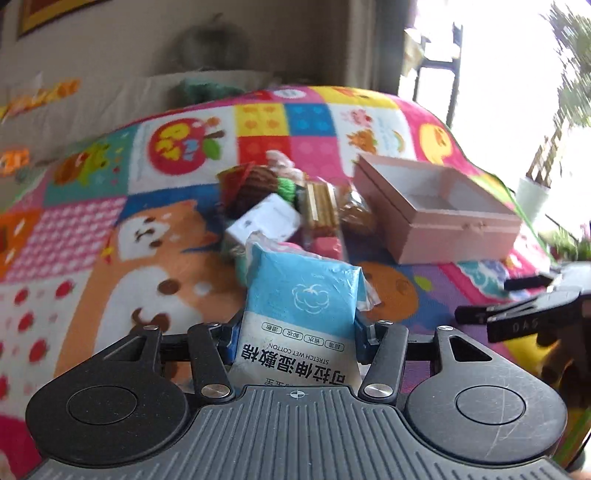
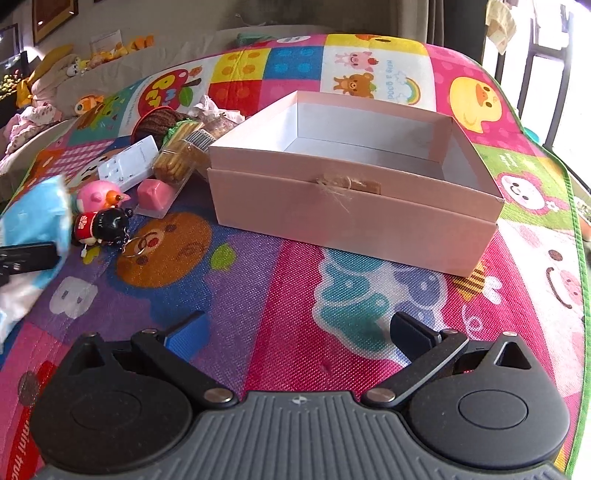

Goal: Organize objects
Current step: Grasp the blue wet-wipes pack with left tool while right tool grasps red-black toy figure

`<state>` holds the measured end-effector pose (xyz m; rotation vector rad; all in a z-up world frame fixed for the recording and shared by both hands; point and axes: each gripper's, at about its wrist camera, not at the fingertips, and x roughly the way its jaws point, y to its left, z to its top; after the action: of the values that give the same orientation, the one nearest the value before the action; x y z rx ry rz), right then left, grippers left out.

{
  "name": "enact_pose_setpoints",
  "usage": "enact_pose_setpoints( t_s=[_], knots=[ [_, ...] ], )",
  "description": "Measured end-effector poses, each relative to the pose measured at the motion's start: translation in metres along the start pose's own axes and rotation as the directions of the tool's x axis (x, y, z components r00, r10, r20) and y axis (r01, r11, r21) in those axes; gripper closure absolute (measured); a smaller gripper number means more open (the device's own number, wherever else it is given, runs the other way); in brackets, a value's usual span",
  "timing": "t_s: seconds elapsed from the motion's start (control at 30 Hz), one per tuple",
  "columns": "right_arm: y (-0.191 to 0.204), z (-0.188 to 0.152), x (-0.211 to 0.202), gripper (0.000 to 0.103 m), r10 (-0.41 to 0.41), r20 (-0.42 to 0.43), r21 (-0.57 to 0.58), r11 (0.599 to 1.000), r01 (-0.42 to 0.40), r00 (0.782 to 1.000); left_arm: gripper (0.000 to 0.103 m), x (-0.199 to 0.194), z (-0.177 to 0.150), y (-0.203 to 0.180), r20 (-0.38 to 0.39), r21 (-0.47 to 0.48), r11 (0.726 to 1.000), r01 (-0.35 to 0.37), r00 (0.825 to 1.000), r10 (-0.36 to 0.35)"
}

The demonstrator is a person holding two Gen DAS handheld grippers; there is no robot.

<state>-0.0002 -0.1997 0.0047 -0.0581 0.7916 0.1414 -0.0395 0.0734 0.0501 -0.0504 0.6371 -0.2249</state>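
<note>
Surface: patchwork play mat [image 2: 280, 280] is carrying clutter left, pink box [image 2: 354, 206] right.
Left gripper [image 1: 295, 332]: we are clamping the wet-cotton pack [image 1: 303, 295] by its lower end — raised above the mat, near the pile.
Right gripper [image 2: 295, 332]: fingers are standing wide, empty.
Room: we are judging the box interior bare — approach over its near wall looks open.

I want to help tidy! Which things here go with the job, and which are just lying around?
For the job: blue packet in left tool; pink box; biscuits; pink toy; doll keychain.

Just lying about: mat; plush toys; picture frame.
</note>
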Motion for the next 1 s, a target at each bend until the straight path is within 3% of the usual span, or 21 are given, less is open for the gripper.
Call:
enact_pose_setpoints(
  t_s=[0.1, 0.2, 0.27, 0.37, 0.47, 0.6, 0.67, 0.73, 0.8, 1.0],
  knots=[
    [0.004, 0.002, 0.002, 0.0, -0.016, 0.001, 0.009, 1.0, 0.016, 1.0, 0.045, -0.016, 0.002, 0.026, 0.004, -0.125, 0.991, -0.047, 0.999, 0.048],
    [0.009, 0.005, 0.003, 0.0, -0.009, -0.002, 0.005, 1.0, 0.009, 1.0, 0.045, -0.02, 0.002, 0.036, 0.005, -0.14, 0.986, -0.088, 0.996, 0.089],
    [0.017, 0.009, 0.003, 0.0, 0.05, -0.012, -0.01, 0.999, -0.05, 0.999, 0.045, -0.021, 0.002, 0.042, 0.019, -0.146, 0.985, -0.094, 0.995, 0.098],
    [0.053, 0.017, -0.004, 0.0, 0.158, 0.047, -0.089, 0.984, -0.153, 0.986, 0.045, -0.022, 0.002, 0.051, 0.044, -0.164, 0.98, -0.113, 0.992, 0.122],
    [0.101, 0.026, -0.001, 0.0, 0.223, 0.086, -0.208, 0.957, -0.202, 0.971, 0.045, -0.022, 0.002, 0.06, 0.045, -0.199, 0.972, -0.123, 0.99, 0.134],
    [0.148, 0.042, 0.022, 0.001, 0.238, 0.076, -0.234, 0.948, -0.215, 0.968, 0.045, -0.018, 0.002, 0.062, 0.02, -0.192, 0.968, -0.16, 0.986, 0.167],
    [0.159, 0.049, 0.034, 0.01, 0.217, 0.054, -0.22, 0.955, -0.201, 0.975, 0.045, -0.015, 0.001, 0.062, 0.002, -0.188, 0.97, -0.156, 0.987, 0.159],
    [0.161, 0.053, 0.042, 0.018, 0.208, 0.017, -0.202, 0.959, -0.201, 0.978, 0.045, -0.013, -0.001, 0.059, -0.014, -0.175, 0.972, -0.157, 0.987, 0.157],
    [0.151, 0.052, 0.042, 0.037, 0.221, -0.005, -0.18, 0.959, -0.219, 0.975, 0.045, -0.011, -0.002, 0.054, -0.03, -0.166, 0.975, -0.15, 0.989, 0.147],
    [0.097, 0.043, -0.01, 0.038, 0.272, 0.028, -0.171, 0.949, -0.264, 0.962, 0.045, -0.01, -0.004, 0.025, -0.049, -0.124, 0.987, -0.107, 0.994, 0.102]
  ],
)
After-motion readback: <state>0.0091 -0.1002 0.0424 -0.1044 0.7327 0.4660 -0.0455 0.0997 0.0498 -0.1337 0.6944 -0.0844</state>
